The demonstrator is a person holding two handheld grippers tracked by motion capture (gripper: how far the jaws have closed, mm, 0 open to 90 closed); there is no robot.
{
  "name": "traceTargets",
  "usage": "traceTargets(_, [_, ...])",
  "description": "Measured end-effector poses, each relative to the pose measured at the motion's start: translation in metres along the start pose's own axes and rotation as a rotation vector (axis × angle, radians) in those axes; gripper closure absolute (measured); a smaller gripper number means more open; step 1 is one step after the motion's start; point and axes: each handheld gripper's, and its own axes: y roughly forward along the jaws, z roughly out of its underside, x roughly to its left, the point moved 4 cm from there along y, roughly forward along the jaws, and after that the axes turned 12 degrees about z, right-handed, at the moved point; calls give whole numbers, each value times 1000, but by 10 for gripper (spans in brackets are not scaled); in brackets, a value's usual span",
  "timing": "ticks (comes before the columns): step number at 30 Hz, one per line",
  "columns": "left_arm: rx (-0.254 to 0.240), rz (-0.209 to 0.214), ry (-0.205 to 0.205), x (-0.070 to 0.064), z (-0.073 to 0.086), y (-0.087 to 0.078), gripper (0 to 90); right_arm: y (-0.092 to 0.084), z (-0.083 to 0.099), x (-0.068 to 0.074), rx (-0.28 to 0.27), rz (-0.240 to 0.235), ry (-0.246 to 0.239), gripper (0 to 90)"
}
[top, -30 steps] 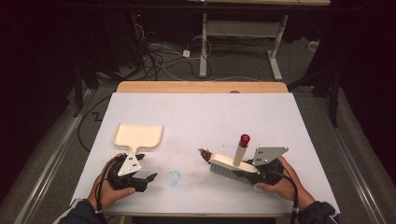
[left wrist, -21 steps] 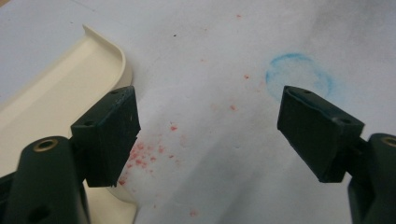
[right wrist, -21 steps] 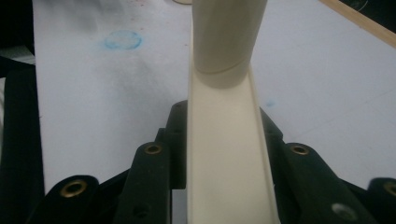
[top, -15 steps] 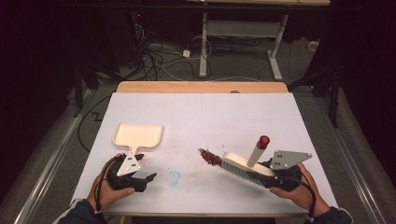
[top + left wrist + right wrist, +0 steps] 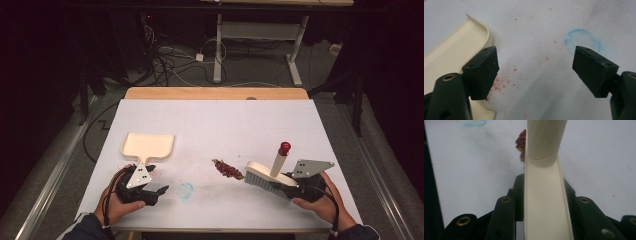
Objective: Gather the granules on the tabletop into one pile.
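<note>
High view: we hold the brush (image 5: pixel 264 175) tight in our right gripper (image 5: pixel 292 186). It has slid left since half a second ago, up to the red crumbs (image 5: pixel 228 169). Sweeping can start.
Left gripper view: our left gripper (image 5: pixel 535 72) is wide open beside the dustpan (image 5: pixel 451 55), unmoved.
Right gripper view: jaws squeeze the brush.

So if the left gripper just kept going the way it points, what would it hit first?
Probably nothing soon: the open left gripper points across bare table, toward the blue ring; the dustpan sits just beside its path.
</note>
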Motion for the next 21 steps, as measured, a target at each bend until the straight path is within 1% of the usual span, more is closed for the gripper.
traceTargets(1, [0,2,-1,0,0,0,205,1,-1,-1,5,16,12,680])
traceTargets(3, [0,2,1,0,0,0,205,1,-3,-2,-8,8,19,680])
traceTargets(6, [0,4,1,-1,0,0,205,-4,-8,2,-18,15,33,679])
traceTargets(7, [0,5,-1,-1,0,0,204,-6,-11,3,-23,24,44,679])
traceTargets(9, [0,4,1,-1,0,0,204,-10,-15,3,-29,66,80,678])
traceTargets(10, [0,4,0,-1,0,0,205,-11,-17,2,-35,88,112,678])
traceTargets(12, [0,5,-4,-1,0,0,205,-10,-21,-2,-41,163,190,679])
traceTargets(13, [1,5,-4,-1,0,1,205,-8,-23,-4,-44,213,235,679])
traceTargets(14, [2,4,-4,-1,-1,1,205,-4,-24,-5,-34,266,268,679])
traceTargets(15, [2,5,-4,-1,-1,1,205,2,-25,-6,-22,309,288,679])
traceTargets(17, [1,4,-1,-1,-2,1,205,18,-26,-7,-8,406,304,679])
traceTargets(18, [1,4,1,-1,-2,1,205,27,-25,-7,1,458,303,679])
traceTargets(19, [1,6,2,-2,-2,1,205,36,-24,-6,15,486,305,679])
traceTargets(20, [1,6,3,-2,-2,1,205,44,-24,-5,25,497,312,679])
traceTargets(21, [1,6,3,-2,-2,1,205,49,-26,-3,6,527,304,679])
